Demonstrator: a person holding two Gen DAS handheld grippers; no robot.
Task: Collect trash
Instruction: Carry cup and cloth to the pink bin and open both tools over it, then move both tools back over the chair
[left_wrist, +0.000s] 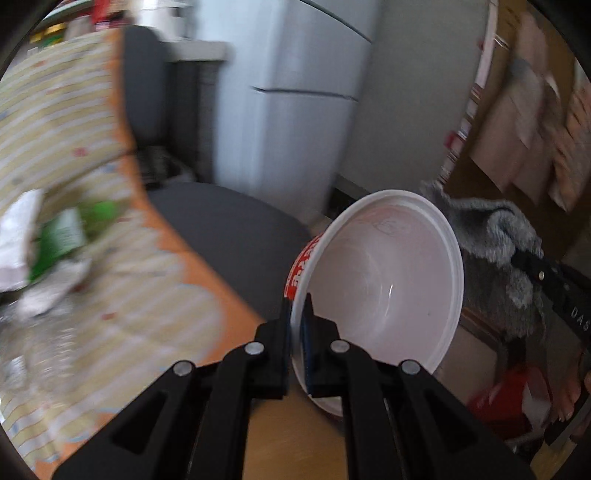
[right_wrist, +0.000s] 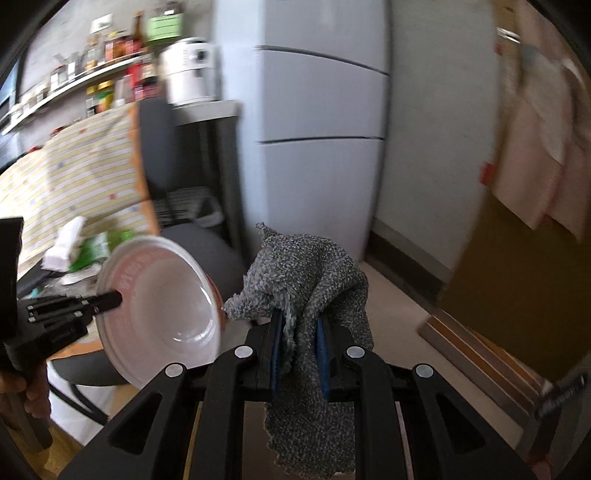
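The left gripper (left_wrist: 298, 321) has its jaws pinched tight on the rim of a white noodle cup (left_wrist: 384, 280). One finger is inside the cup and one is outside. The cup has red print on its side and it is tipped over, so its open mouth faces the camera. It is held up in the air, off the bench (left_wrist: 74, 236).

The right gripper (right_wrist: 298, 332) has its jaws squeezed on a fluffy grey cloth (right_wrist: 314, 280). The cloth bunches up above the fingers and hangs down below them. Cup and cloth are close beside each other.

A bit further away, on the bench with its striped cover, lies a green and white wrapper (left_wrist: 62, 232) with some crumpled white and silver scraps (left_wrist: 44, 295) near it. Next to the bench is a dark grey chair (left_wrist: 229, 229). Behind that stands a tall pale fridge (right_wrist: 321, 122). Far off in the right wrist view, a shelf (right_wrist: 74, 85) holds jars and bottles, but they are blurry
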